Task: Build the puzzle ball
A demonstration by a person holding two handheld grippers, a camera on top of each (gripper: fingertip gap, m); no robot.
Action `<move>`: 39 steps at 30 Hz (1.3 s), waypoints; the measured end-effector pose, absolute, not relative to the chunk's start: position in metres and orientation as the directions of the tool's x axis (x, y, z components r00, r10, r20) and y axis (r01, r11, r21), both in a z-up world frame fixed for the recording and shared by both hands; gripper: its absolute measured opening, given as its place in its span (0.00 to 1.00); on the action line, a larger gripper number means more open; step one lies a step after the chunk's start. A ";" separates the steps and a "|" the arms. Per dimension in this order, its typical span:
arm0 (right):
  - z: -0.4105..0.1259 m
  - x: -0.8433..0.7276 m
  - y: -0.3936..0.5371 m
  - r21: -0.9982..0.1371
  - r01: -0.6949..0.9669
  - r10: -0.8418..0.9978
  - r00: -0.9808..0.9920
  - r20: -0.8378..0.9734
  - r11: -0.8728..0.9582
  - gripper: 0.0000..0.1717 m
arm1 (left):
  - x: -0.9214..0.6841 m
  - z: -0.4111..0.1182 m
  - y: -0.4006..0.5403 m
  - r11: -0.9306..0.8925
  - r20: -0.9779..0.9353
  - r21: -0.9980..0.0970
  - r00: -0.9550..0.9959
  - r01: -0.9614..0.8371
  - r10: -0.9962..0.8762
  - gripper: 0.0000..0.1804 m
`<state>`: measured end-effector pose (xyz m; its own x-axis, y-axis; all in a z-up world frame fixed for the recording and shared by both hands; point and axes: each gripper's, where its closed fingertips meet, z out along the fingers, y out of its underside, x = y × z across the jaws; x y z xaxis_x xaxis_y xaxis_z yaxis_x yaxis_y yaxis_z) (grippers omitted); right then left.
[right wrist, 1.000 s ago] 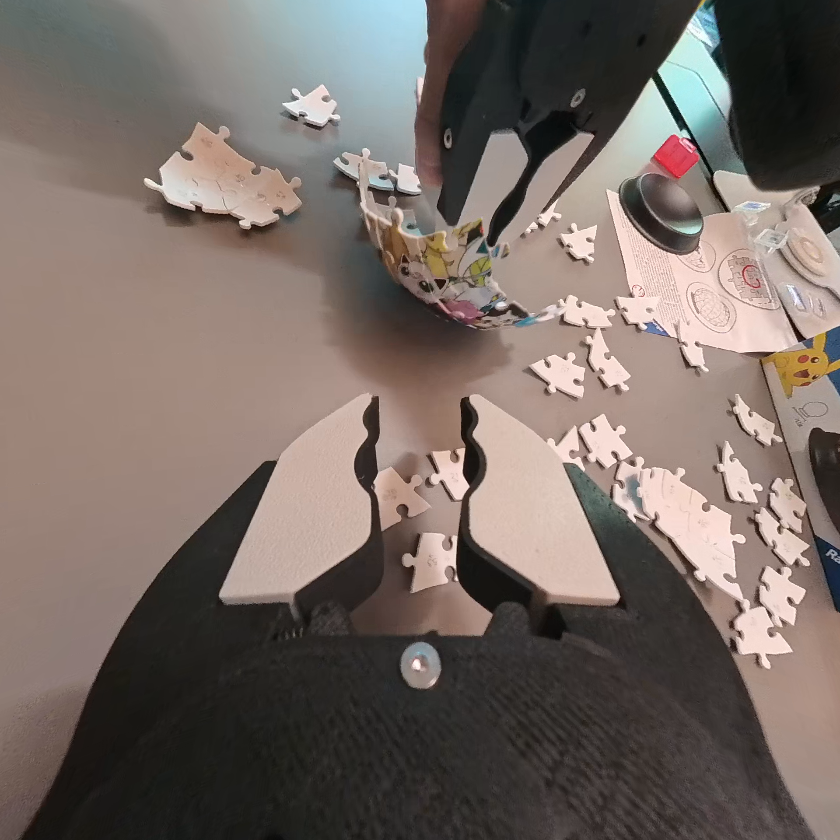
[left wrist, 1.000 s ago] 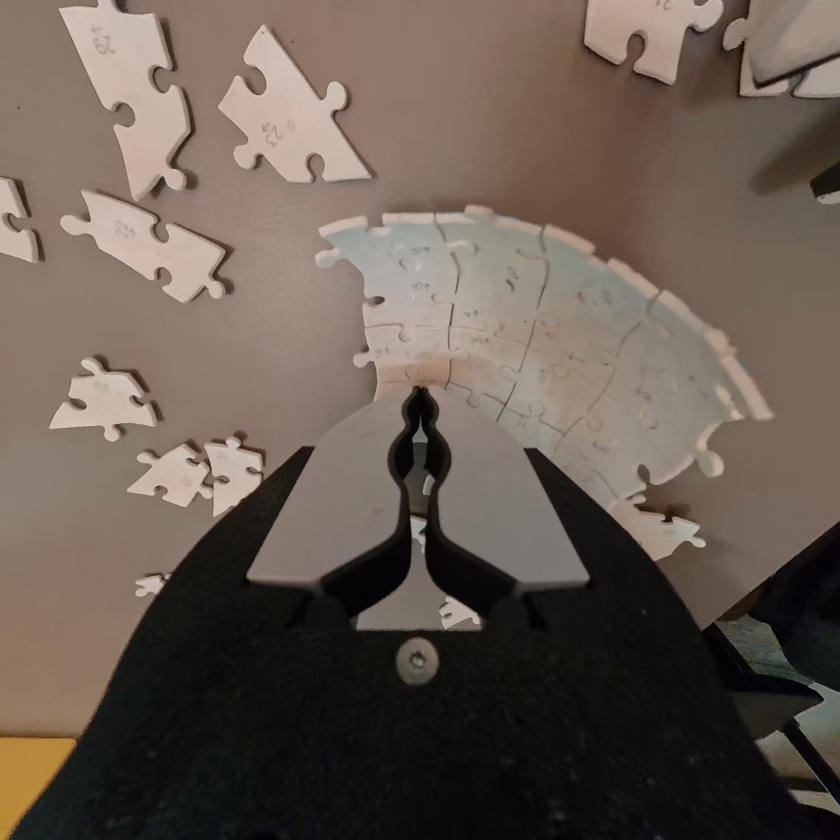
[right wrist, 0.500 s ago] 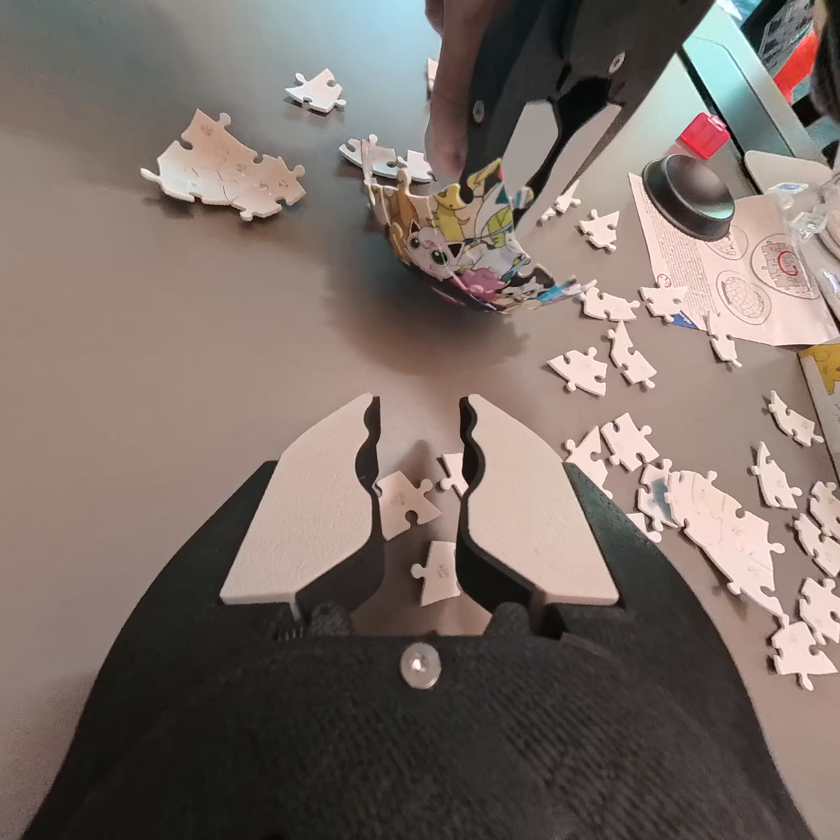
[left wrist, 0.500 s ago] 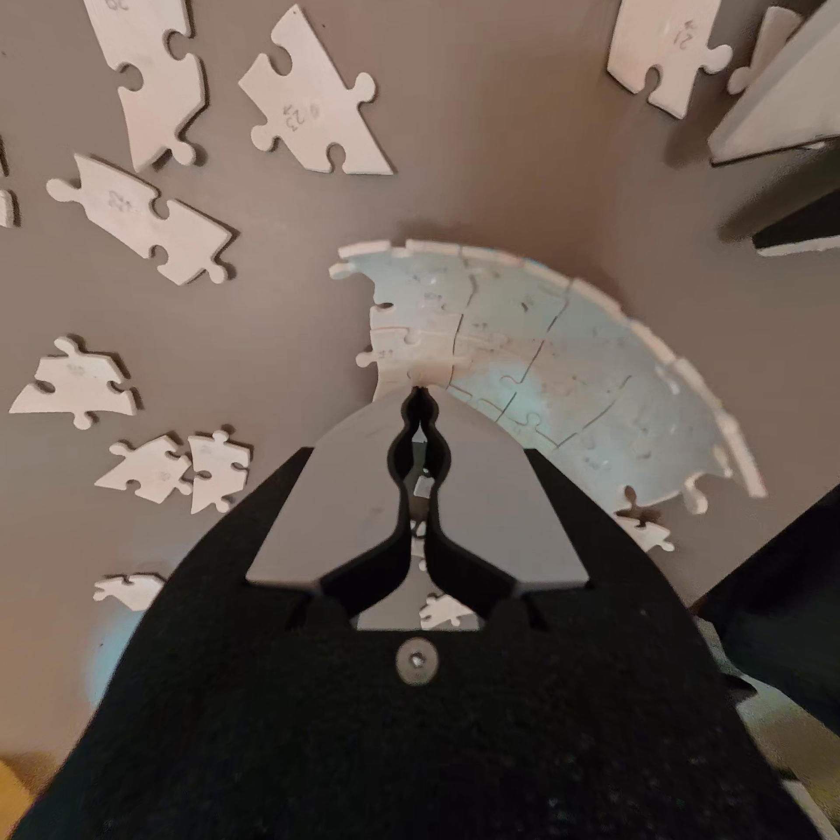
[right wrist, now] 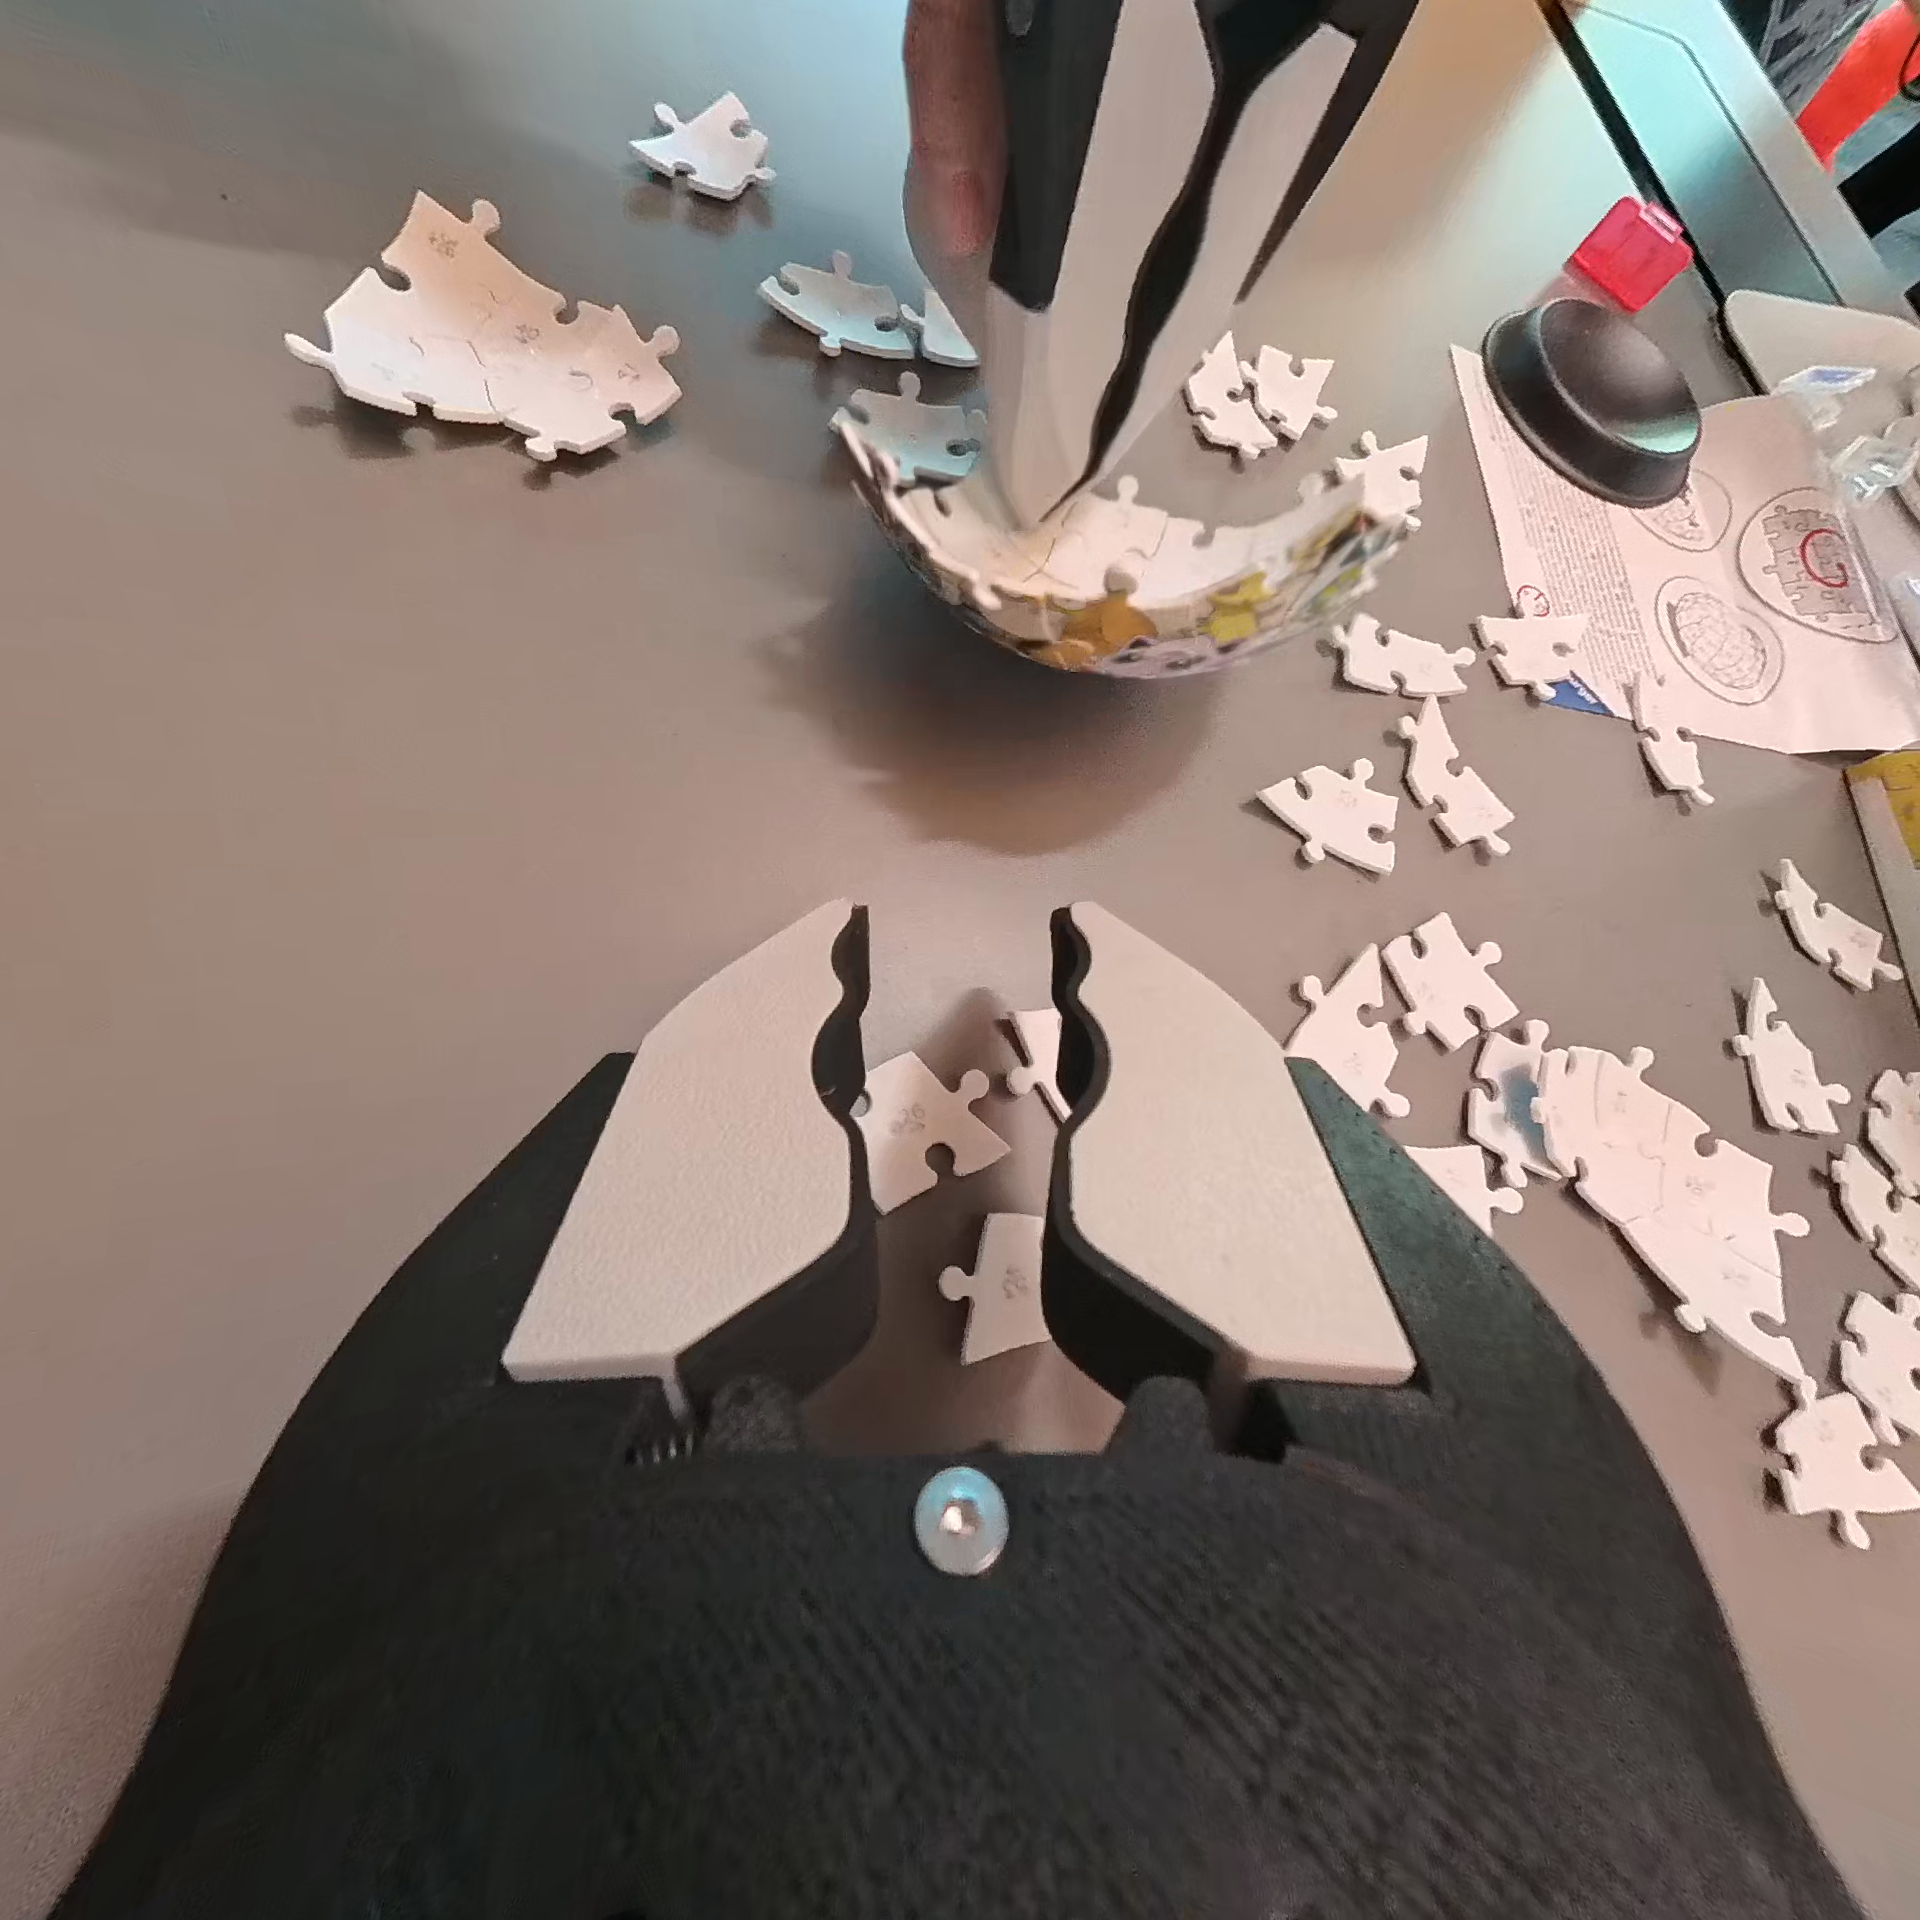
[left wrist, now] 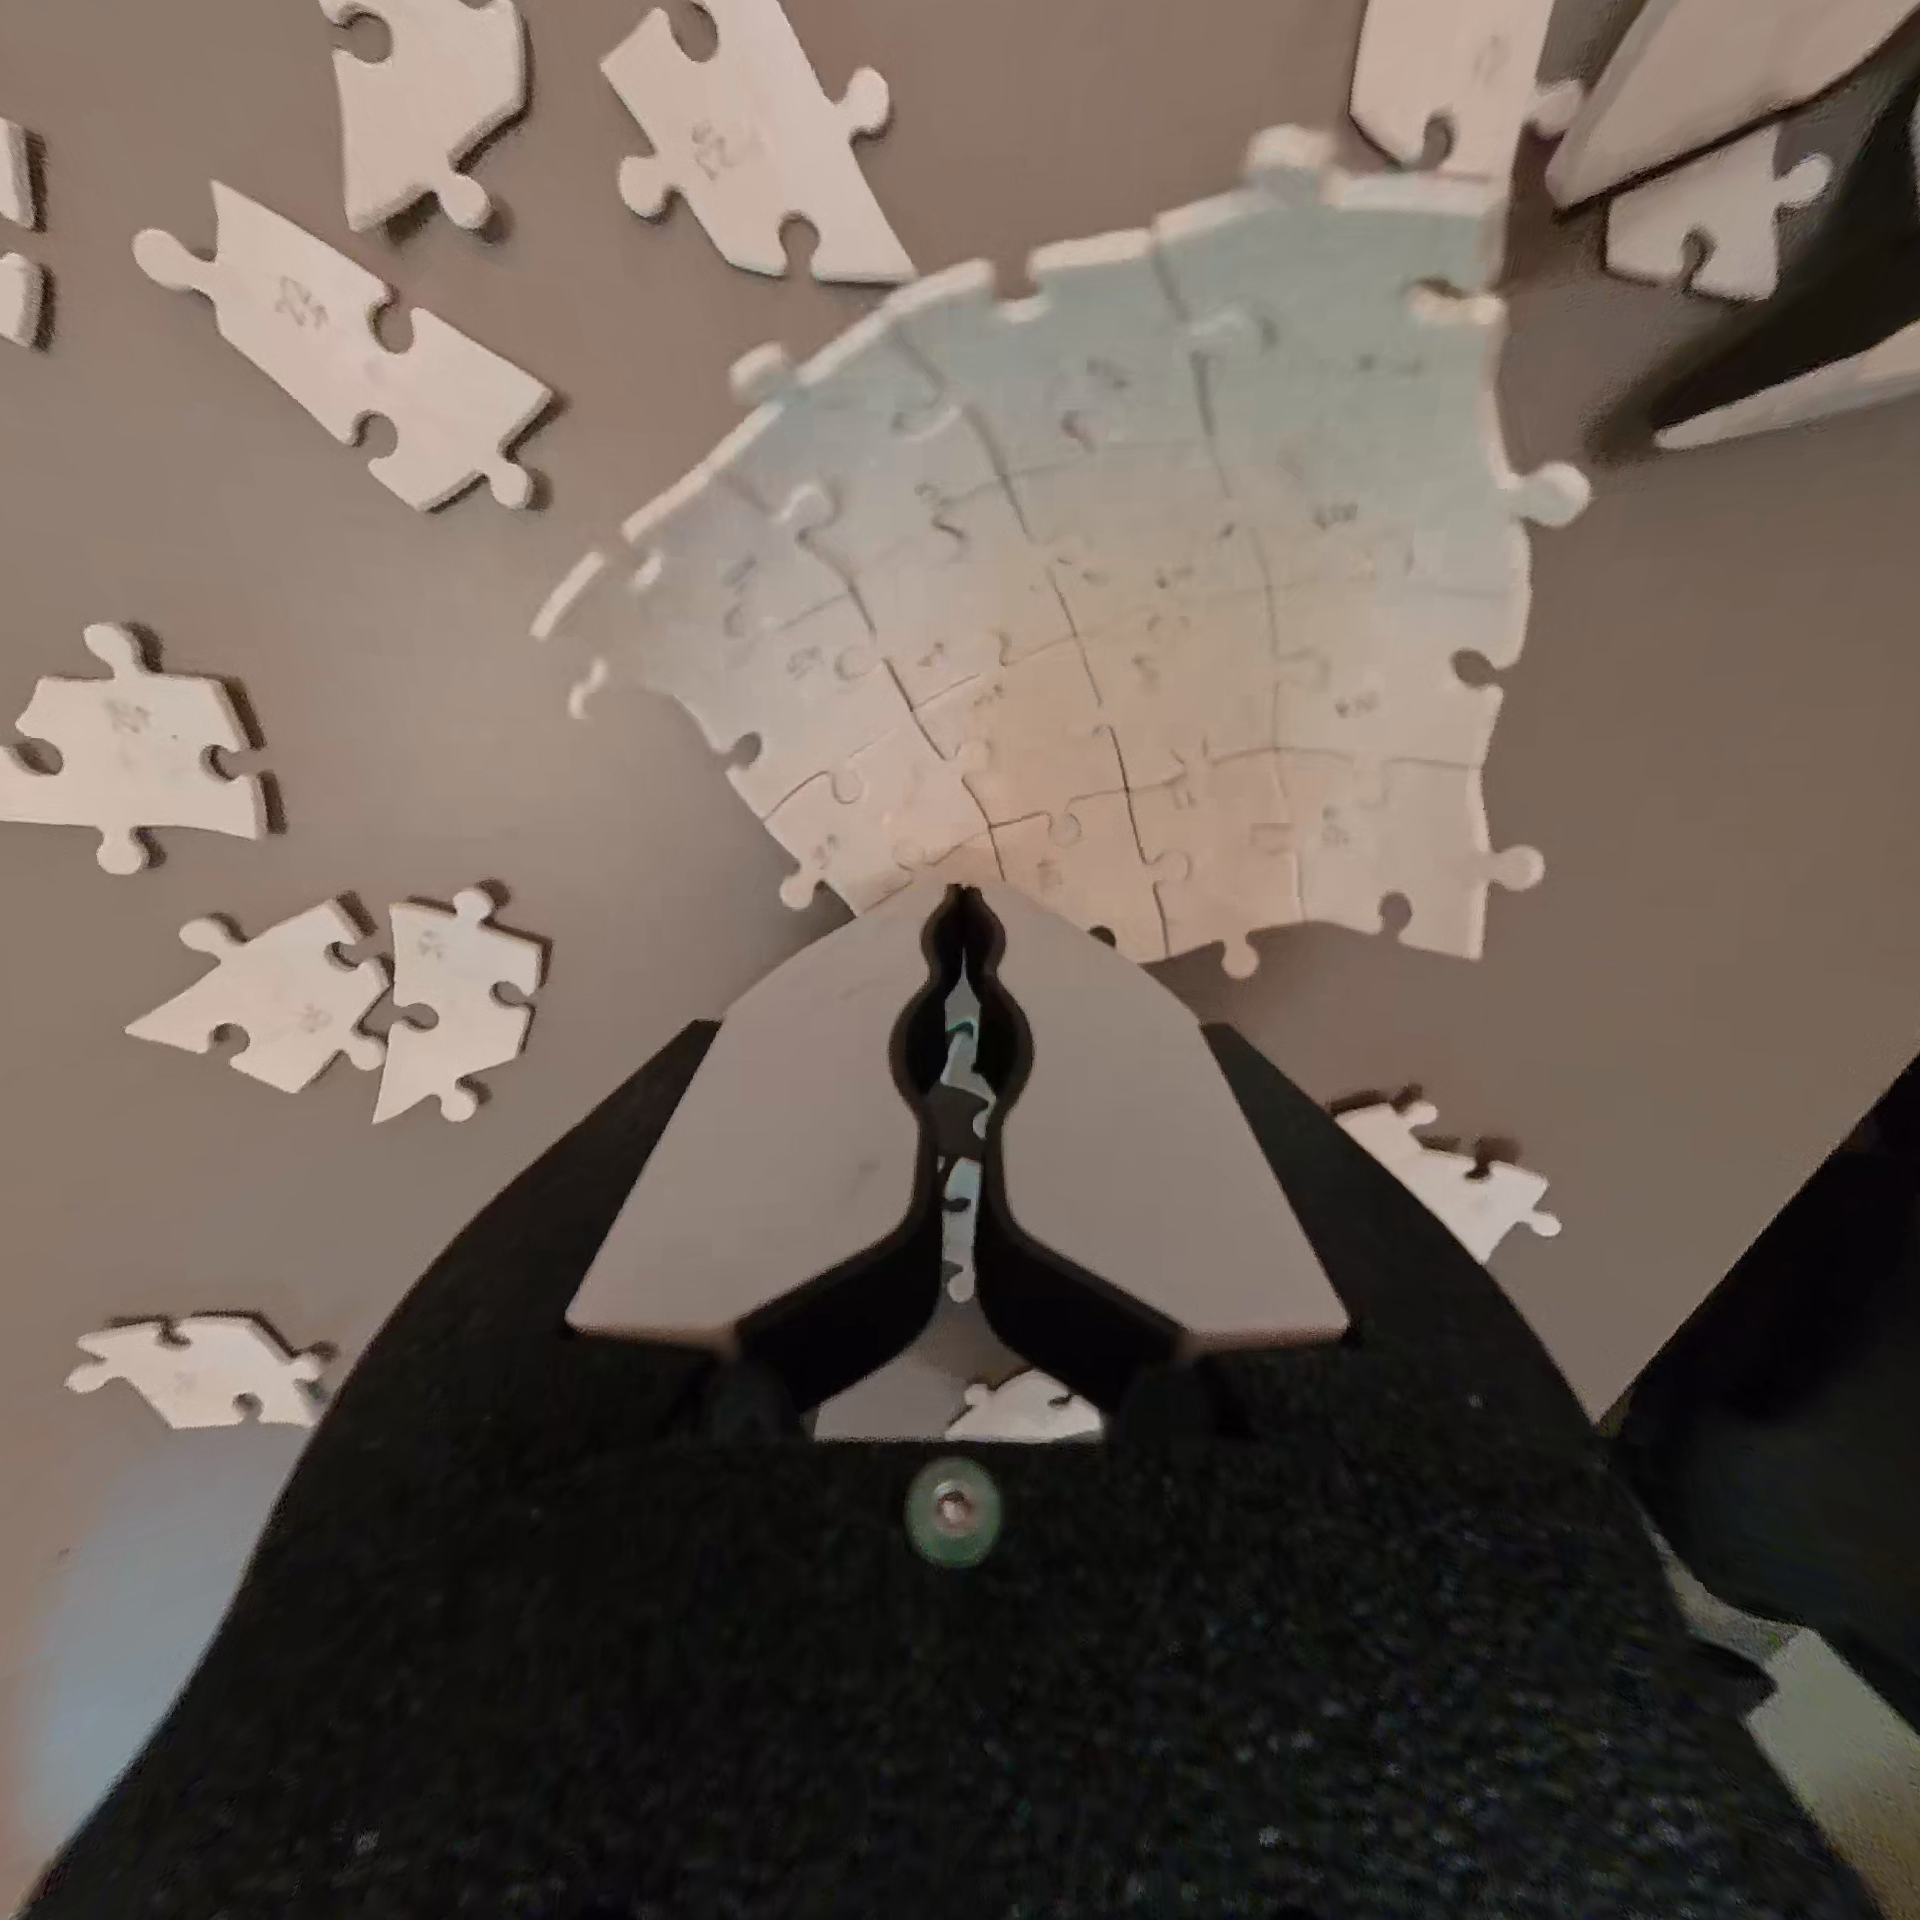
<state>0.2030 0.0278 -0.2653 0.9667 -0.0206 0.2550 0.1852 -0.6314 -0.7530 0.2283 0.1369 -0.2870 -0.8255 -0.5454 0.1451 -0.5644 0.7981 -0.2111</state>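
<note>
One grey table carries everything. Biggest item on it: curved puzzle shell, printed outside, white inside. Left gripper comes down from above, fingers together and clamped on the shell's near-left rim. Shell looks lifted clear, with its shadow on the table below.

Key relation: the shell sits straight ahead of the right gripper, well apart, with its long axis running left-right across that view. Left gripper is on it, right is the far one.

Printed sheet lies right of the shell. Smaller joined patch is far left, flat on the table.

Right gripper has jaws apart and nothing gripped. It hangs over loose white pieces, which show between its fingers, lying on the table.
</note>
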 end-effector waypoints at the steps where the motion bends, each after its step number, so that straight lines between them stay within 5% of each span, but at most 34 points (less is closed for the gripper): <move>1: -0.266 0.203 0.028 -0.752 0.185 -0.020 0.967 0.255 -0.633 0.20 | 0.228 -0.287 0.138 0.810 0.126 -0.202 -0.835 -0.551 -0.536 0.00; 10: -0.267 0.203 0.028 -0.750 0.184 -0.017 0.967 0.252 -0.635 0.20 | 0.219 -0.288 0.147 0.853 0.064 -0.122 -0.861 -0.508 -0.504 0.00; 28: -0.263 0.201 0.033 -0.768 0.176 -0.024 0.970 0.242 -0.616 0.20 | 0.213 -0.287 0.155 0.825 0.052 -0.150 -0.837 -0.546 -0.545 0.00; 39: -0.233 0.227 0.047 -0.902 -0.290 -0.323 0.928 -0.184 -0.319 0.25 | 0.225 -0.289 0.119 0.822 0.070 -0.170 -0.839 -0.543 -0.540 0.00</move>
